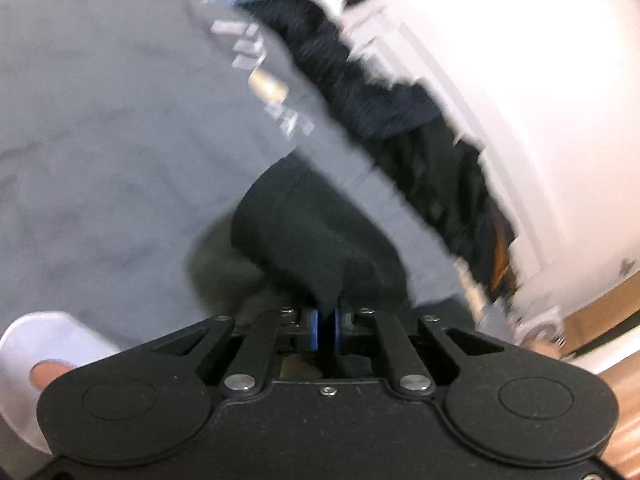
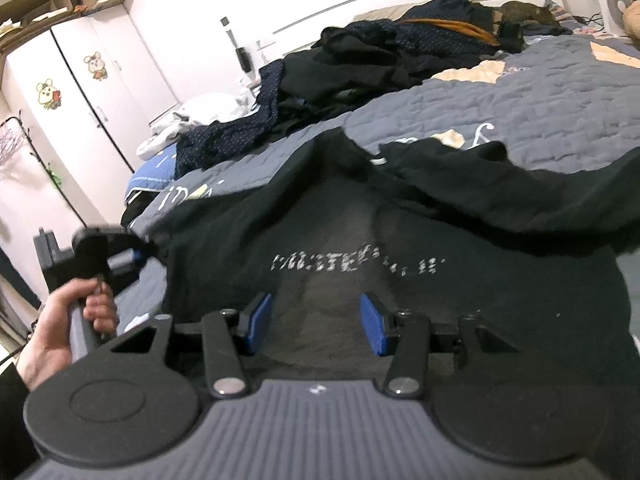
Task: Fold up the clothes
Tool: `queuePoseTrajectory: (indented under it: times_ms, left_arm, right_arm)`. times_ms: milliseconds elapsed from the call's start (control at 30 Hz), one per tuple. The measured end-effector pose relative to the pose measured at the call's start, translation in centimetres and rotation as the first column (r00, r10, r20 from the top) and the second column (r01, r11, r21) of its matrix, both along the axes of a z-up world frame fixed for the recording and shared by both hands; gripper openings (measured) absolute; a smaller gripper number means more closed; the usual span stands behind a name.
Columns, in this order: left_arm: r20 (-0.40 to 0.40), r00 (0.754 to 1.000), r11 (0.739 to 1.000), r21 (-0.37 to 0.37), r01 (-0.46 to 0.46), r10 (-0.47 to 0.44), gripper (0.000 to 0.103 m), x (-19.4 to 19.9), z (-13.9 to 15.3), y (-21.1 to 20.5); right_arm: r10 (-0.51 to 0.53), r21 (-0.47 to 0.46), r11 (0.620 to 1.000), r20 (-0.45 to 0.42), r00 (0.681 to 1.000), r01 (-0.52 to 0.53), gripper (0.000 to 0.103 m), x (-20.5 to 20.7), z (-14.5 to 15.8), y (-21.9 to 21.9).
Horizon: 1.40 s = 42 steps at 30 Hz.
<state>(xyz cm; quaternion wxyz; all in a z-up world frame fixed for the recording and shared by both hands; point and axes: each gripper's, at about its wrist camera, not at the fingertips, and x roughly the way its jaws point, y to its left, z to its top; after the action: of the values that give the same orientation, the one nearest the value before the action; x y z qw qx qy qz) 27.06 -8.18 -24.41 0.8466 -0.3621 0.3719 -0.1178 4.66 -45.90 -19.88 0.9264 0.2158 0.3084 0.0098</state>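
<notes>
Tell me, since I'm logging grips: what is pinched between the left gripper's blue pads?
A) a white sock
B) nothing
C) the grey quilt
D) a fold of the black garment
D: in the left wrist view the left gripper has its blue pads closed on a fold of the black garment.

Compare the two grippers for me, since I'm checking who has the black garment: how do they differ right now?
The left gripper is shut, its blue pads pinching a fold of the black garment; the right gripper stands open, pads apart, pinching nothing. The left gripper's view is motion-blurred; the right gripper's is sharp. The left grips the garment at its edge; the right is over its printed middle. Both have black linkages and blue pads.
</notes>
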Motion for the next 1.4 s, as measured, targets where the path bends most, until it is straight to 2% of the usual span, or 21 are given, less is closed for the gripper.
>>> queuePoseTrajectory:
  times_ms: [133, 267, 367, 467, 567, 767, 933, 1033, 1233, 1367, 1400]
  left_arm:
    - [0.002, 1.000, 0.998, 0.048, -0.029, 0.029, 0.022, -0.3, 0.6, 0.2]
    - [0.064, 0.996, 0.985, 0.157, -0.065, 0.056, 0.032, -1.6, 2.4, -0.2]
    - [0.088, 0.996, 0.989, 0.145, -0.022, 0.009, 0.039, -2.8, 3.6, -1.0]
    - [0.130, 0.989, 0.986, 0.162, 0.050, -0.071, 0.051, -4.5, 5.3, -3.1]
    - [0.161, 0.976, 0.979, 0.162, 0.124, -0.150, 0.054, -6.3, 6.5, -5.4]
    - [0.150, 0.959, 0.970, 0.068, 0.232, -0.240, 0.056, -10.0, 5.7, -9.4]
    - [0.158, 0.911, 0.919, 0.175, 0.354, -0.381, 0.057, -11.3, 5.8, -12.6]
    - [0.181, 0.910, 0.924, 0.154, 0.350, -0.374, 0.064, -11.2, 6.0, -12.5]
    - [0.158, 0.918, 0.929, 0.128, 0.347, -0.364, 0.064, -10.1, 5.4, -12.9]
    - [0.168, 0.914, 0.928, 0.122, 0.351, -0.368, 0.064, -10.0, 5.8, -12.9]
    - [0.165, 0.915, 0.928, 0.119, 0.352, -0.368, 0.064, -9.9, 5.7, -12.9]
  right_arm:
    - [-0.057, -0.024, 0.998, 0.010, 0.998, 0.057, 0.048, -0.1, 0.3, -2.2]
    - [-0.159, -0.082, 0.984, 0.018, 0.987, 0.160, 0.048, -0.2, 0.5, -5.3]
    - [-0.227, -0.147, 0.963, 0.018, 0.974, 0.227, 0.049, -0.2, 0.4, -7.2]
    - [-0.236, -0.186, 0.954, 0.019, 0.971, 0.236, 0.049, 0.1, 0.2, -8.2]
    - [-0.206, -0.252, 0.945, 0.035, 0.978, 0.208, 0.049, 0.7, 0.2, -8.0]
    - [-0.094, -0.415, 0.903, 0.057, 0.994, 0.109, 0.054, 2.2, -0.3, -6.5]
    - [-0.038, -0.493, 0.869, 0.024, 0.999, 0.045, 0.055, 3.4, -1.3, -5.8]
    - [-0.017, -0.541, 0.841, 0.003, 1.000, 0.016, 0.056, 4.0, -2.0, -5.4]
    - [0.013, -0.629, 0.776, -0.055, 0.998, -0.045, 0.056, 5.1, -3.8, -4.8]
    - [0.015, -0.653, 0.756, -0.051, 0.999, -0.045, 0.055, 5.7, -4.3, -4.9]
    - [0.008, -0.645, 0.764, -0.041, 0.999, -0.033, 0.048, 5.9, -4.2, -5.2]
